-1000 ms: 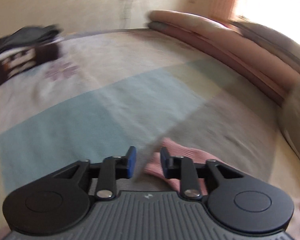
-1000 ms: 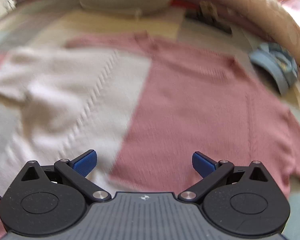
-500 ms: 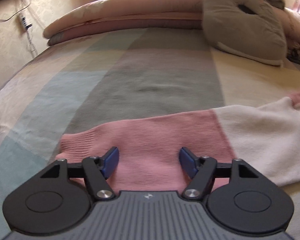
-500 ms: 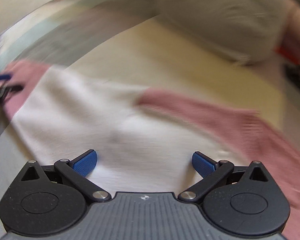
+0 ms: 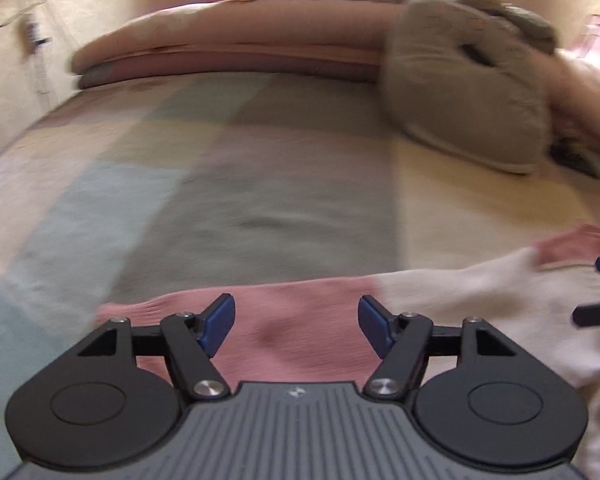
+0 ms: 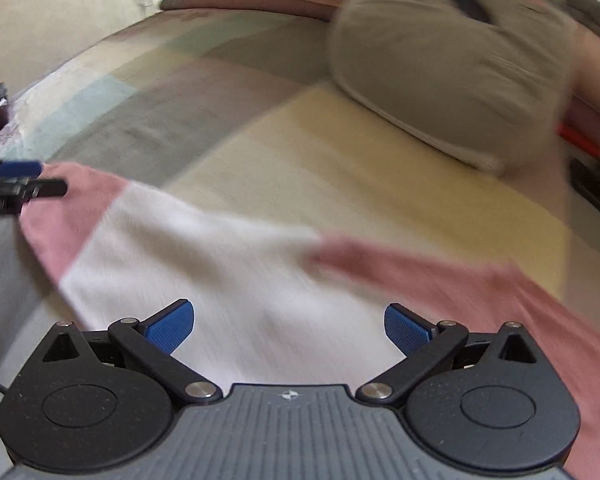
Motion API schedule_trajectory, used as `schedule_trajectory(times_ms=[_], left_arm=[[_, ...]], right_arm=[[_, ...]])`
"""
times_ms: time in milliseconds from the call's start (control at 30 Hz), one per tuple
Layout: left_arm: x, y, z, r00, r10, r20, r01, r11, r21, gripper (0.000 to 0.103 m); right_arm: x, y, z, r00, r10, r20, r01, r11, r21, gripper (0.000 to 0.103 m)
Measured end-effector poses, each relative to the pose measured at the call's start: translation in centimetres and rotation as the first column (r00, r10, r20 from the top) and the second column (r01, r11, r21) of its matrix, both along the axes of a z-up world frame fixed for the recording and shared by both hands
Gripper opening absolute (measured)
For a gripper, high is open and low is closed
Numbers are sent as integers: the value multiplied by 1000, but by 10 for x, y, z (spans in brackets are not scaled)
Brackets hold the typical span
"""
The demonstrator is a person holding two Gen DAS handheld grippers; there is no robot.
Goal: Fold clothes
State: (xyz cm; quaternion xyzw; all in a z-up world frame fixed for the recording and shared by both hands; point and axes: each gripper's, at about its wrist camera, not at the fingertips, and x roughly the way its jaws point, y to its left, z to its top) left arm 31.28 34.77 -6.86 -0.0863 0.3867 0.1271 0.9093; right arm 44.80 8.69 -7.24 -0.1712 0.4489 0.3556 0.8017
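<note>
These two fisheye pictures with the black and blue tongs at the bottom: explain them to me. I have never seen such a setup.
There is no robot. A person holds a hand-held claw in each hand, and a camera on each claw looks forward along its two blue-tipped fingers.

One picture is from the left claw. It hangs over the pink sleeve end of a pink and white sweater spread on a bed. Its jaws have just been opening and now stand apart, gripping nothing.

The other is from the right claw, over the white part of the same sweater, also open and empty. At its left edge you can see the left claw's tip.

A grey-brown pillow and folded pink bedding lie farther back.
</note>
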Motion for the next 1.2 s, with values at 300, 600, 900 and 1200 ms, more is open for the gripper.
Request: schedule_trajectory(times_ms=[300, 600, 900, 1200], left_arm=[[70, -74, -35, 971, -241, 2, 233, 937, -262, 71], [75, -43, -27, 990, -124, -61, 115, 984, -137, 69], [127, -141, -9, 908, -420, 8, 414, 890, -192, 74], [163, -163, -25, 959, -277, -61, 271, 958, -96, 67]], right_arm=[[-53, -134, -25, 966, -246, -83, 227, 956, -186, 103], [-73, -154, -37, 949, -314, -20, 310, 942, -127, 103], [-80, -172, -25, 958, -285, 5, 284, 954, -92, 103], [-89, -237, -30, 909, -416, -14, 412, 905, -104, 103]])
